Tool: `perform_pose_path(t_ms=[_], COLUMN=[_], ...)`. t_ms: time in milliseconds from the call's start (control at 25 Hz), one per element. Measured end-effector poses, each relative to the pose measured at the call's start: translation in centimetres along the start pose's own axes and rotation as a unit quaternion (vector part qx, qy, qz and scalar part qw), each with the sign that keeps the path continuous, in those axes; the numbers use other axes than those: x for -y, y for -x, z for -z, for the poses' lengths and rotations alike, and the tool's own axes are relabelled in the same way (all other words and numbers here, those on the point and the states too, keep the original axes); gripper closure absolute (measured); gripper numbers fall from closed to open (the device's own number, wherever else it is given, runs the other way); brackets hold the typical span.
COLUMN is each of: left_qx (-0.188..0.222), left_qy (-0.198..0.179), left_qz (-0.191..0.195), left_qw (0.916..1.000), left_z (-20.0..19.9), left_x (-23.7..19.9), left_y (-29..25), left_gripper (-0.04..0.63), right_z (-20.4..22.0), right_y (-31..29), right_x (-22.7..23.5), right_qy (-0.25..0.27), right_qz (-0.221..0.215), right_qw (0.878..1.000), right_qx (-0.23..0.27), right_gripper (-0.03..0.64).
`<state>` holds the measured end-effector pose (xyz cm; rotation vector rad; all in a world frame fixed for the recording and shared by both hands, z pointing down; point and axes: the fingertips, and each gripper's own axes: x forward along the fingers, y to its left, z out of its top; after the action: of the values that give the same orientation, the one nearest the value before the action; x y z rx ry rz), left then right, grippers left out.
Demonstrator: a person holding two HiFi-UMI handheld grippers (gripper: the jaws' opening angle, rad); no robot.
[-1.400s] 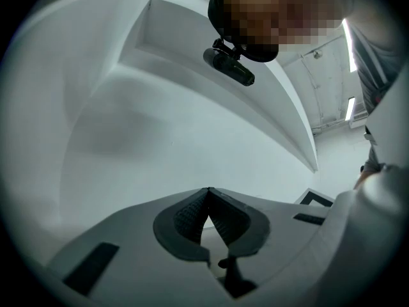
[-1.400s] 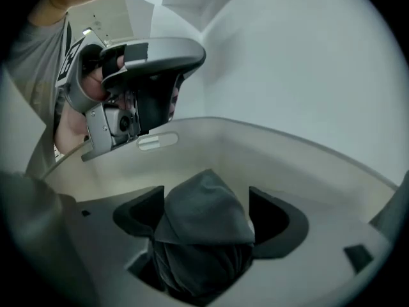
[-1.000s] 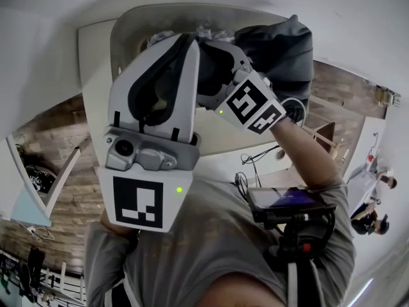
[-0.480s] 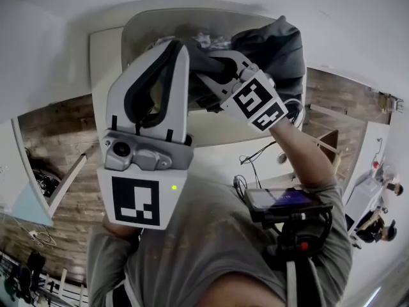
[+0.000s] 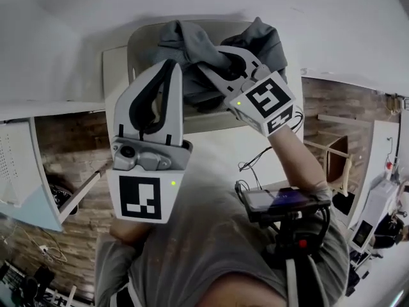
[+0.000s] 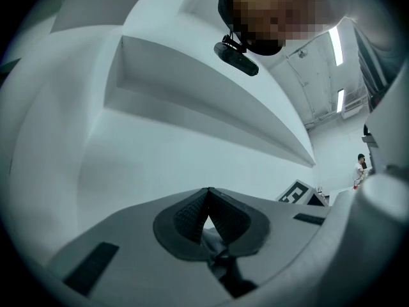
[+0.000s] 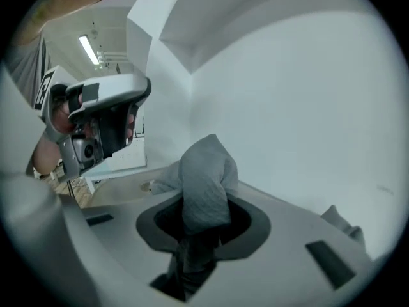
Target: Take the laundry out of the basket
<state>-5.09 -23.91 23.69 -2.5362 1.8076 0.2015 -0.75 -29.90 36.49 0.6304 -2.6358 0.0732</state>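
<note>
A pale laundry basket stands on a white stand by the wall and holds grey laundry. My right gripper is above the basket. Its jaws have just been closing, and they are shut on a fold of a grey garment that bulges up between the pads. The rest of that garment hangs from the gripper over the basket's right side. My left gripper is raised beside it on the left. In the left gripper view it is shut with nothing in its jaws.
A white wall runs behind the basket. A white shelf unit stands at the left over wooden floor. A phone on a chest mount sits below my right arm. A chair is at the far right.
The right gripper has risen with the grey garment, lifting it higher out of the basket. The left gripper has moved up a little beside it.
</note>
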Motion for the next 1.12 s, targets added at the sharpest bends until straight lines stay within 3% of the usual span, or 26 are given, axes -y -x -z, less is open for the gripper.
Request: perform_pose_path(t_ms=[320, 520, 1120], left_qx=[0.012, 0.03, 0.073], left_qy=[-0.021, -0.032, -0.036], left_qz=[0.007, 0.016, 0.09], left_qw=[0.9997, 0.9989, 0.9927], left_z=[-2.7, -4.8, -7.4], left_x=[3.2, 5.2, 11.7], left_y=[2.1, 3.6, 7.7], left_gripper=[0.588, 0.588, 0.588], right_z=[-7.1, -12.0, -23.7], right_y=[5.8, 10.2, 26.8], right_x=[1.0, 1.5, 2.6], right_qy=[-0.02, -0.005, 0.04], right_qz=[0.045, 0.075, 0.196], right_qw=[0.994, 0.985, 0.945], right_qx=[0.101, 0.152, 0.259], right_gripper=[0.518, 0.518, 0.523])
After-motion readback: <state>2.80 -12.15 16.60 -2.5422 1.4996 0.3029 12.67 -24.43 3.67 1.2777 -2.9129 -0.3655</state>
